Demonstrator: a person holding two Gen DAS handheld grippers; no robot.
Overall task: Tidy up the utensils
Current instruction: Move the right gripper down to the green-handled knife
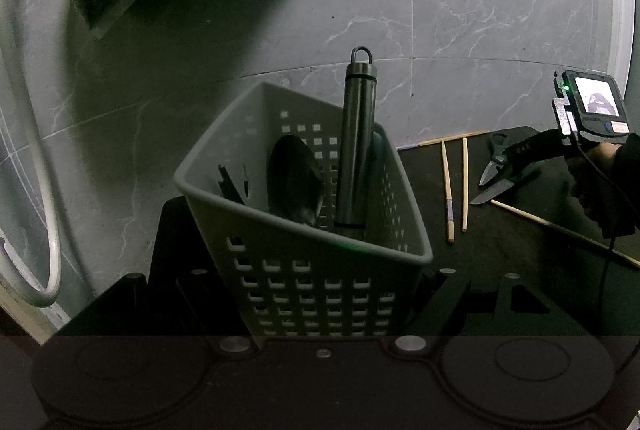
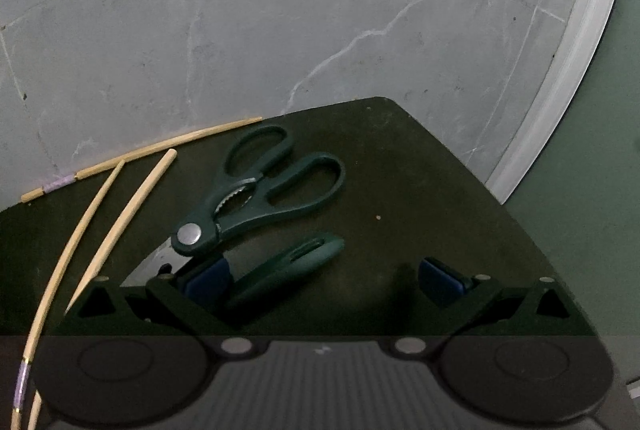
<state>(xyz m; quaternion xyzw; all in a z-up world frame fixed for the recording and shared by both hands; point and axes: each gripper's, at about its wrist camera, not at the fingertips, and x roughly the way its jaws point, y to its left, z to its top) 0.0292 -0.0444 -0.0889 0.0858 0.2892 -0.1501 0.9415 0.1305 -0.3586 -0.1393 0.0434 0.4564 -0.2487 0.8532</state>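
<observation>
Right gripper [image 2: 324, 282] pitched down over the dark counter [image 2: 440, 190]. Its fingers [image 2: 208, 280] stand wide apart, nothing between the pads.

Nearest thing: green-handled knife [image 2: 288, 266], lying flat just ahead of the left-hand pad and touching or overlapping it in view; I cannot tell which. Its long axis runs diagonally, handle end up and to the right, blade end hidden under the finger. The handle lies toward the left side of the gap, not centred, and slants across the line between the pads.

Just beyond it: green kitchen scissors [image 2: 256, 190], blades a little apart, loops pointing away, roughly parallel to the knife.

Further left: bamboo chopsticks [image 2: 120, 206], loose on the counter, one with a purple band, one along the far edge.

Judgement: the right hand is clearly the nearer one for knife or scissors. A clean pinch on the knife seems to need a shift left and some roll to square the pads across the handle.

Left gripper [image 1: 320, 302]: fingers closed on the grey perforated utensil basket [image 1: 248, 118], gripping its near wall. Inside stand a steel-handled tool [image 1: 356, 150] and a dark spoon [image 1: 296, 178]. The basket sits well to the left of the loose utensils.
</observation>
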